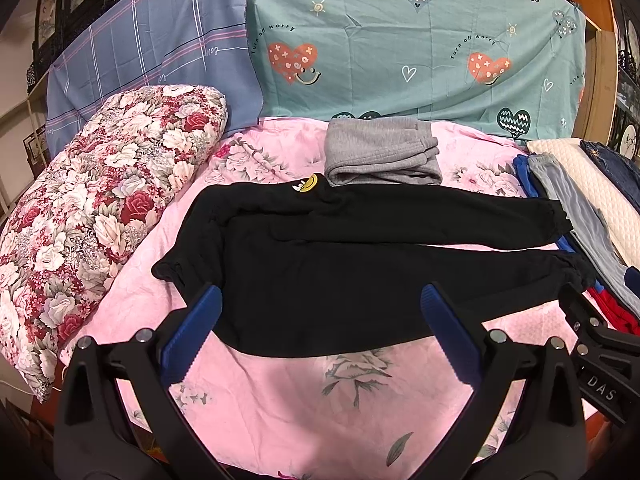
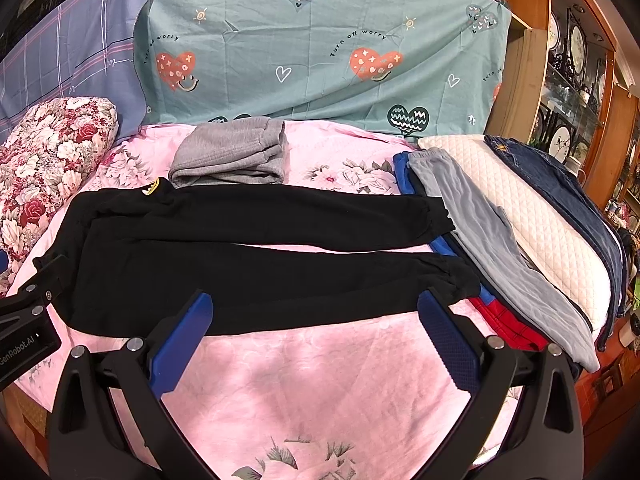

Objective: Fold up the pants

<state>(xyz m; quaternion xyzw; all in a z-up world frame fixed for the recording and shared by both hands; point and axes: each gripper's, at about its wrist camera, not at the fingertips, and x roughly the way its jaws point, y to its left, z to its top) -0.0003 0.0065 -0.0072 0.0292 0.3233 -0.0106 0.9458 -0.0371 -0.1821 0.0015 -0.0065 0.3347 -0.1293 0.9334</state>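
Left gripper (image 1: 320, 300): spread wide, holding nothing, hovering above the near edge of the black pants (image 1: 360, 264), blue pads (image 1: 191, 336) framing the hip and upper leg. Right gripper (image 2: 314, 304): likewise wide open and empty, poised over the near leg toward the cuff end.

Black pants (image 2: 248, 256): spread flat on the pink floral bedspread (image 2: 320, 384), waistband to the left, both legs running right, slightly apart, cuffs touching the pile of clothes (image 2: 492, 236) at the right edge. Yellow patch (image 1: 307, 183) on the far hip.

Just beyond the pants, folded grey pants (image 1: 380, 152). Far left, floral quilt roll (image 1: 100, 200). Behind, teal heart-print sheet (image 1: 400, 48).
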